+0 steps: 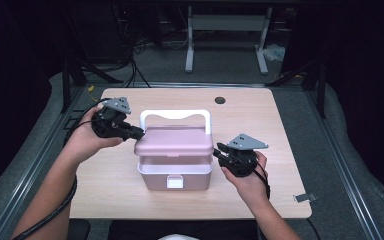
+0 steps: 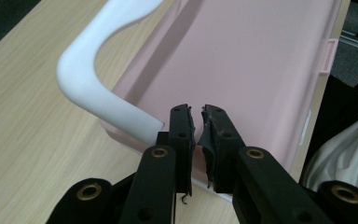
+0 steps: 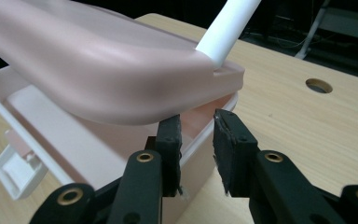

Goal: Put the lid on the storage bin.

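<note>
Lifting the lid (image 1: 174, 140) of the pink box (image 1: 175, 172) is the work in hand. The box stands mid-tabletop (image 1: 260, 120), its white handle (image 1: 175, 116) raised and its latch (image 1: 175, 182) hanging loose at the front. The left claw (image 1: 139, 133) has its jaws narrow and appears clamped on the lid's edge beside the handle root. The right claw (image 1: 219, 151) has its jaws part-open astride the box's rim (image 3: 200, 140); its pads do not press.

Likely faults from here:
- Lid slip: the left grip sits on a thin, smooth edge, and a tilt could free it.
- Box drag: with the right claw not clamped, lifting the lid may tip or shift the box.
- Handle swing: it could foul the left claw.
</note>
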Available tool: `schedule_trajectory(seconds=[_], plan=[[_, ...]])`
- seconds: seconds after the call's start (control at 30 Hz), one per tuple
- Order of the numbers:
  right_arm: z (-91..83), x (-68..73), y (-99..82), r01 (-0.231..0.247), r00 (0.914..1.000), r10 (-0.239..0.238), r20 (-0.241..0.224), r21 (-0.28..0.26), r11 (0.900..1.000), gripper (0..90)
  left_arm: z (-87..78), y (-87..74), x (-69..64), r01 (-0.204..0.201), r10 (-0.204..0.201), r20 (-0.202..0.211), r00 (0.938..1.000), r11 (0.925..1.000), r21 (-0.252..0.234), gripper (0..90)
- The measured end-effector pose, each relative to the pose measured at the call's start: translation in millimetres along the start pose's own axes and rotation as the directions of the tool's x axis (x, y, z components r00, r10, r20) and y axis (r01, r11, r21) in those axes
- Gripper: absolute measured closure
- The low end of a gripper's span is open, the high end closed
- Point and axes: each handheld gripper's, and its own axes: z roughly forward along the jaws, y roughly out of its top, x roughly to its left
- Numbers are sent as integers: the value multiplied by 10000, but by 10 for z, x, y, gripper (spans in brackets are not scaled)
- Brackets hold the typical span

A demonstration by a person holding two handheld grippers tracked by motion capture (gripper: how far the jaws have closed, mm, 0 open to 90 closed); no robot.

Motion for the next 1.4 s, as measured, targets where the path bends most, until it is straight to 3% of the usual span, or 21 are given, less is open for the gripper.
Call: schedule_trajectory(seconds=[0.13,0.37,0.43,0.67,0.83,1.0,1.17,1.3,1.4], plan=[[-28,20,-86,13,9999,-11,-168,124,9999,707,89,-83,-27,69,-68,162,9998,10000,-60,817],[-77,38,-219,109,9999,-109,5,541,9985,692,207,-186,-75,85,-86,297,9995,9999,60,817],[-95,24,-233,-35,9998,44,-209,425,9991,691,246,-217,-84,105,-107,379,9992,9999,70,816],[-105,-10,-282,-112,9999,112,-7,463,9989,690,303,-351,-54,370,-368,504,9981,9993,-30,813],[-105,-58,-293,-269,9996,269,-4,344,9990,666,260,-401,-34,456,-456,327,9984,9990,-14,802],[-122,-117,-289,-325,9993,319,209,296,9990,635,205,-494,34,893,-893,15,9960,9959,-140,757],[-108,-216,-325,-415,9981,395,479,403,9983,592,208,-657,118,1430,-1456,-859,9856,9891,-356,649],[-81,-296,-368,-461,9966,419,703,595,9972,562,256,-791,173,1720,-1759,-1565,9719,9844,-382,516],[-47,-354,-402,-404,9954,328,895,840,9956,535,311,-898,202,1954,-2005,-1632,9660,9796,-471,471]])
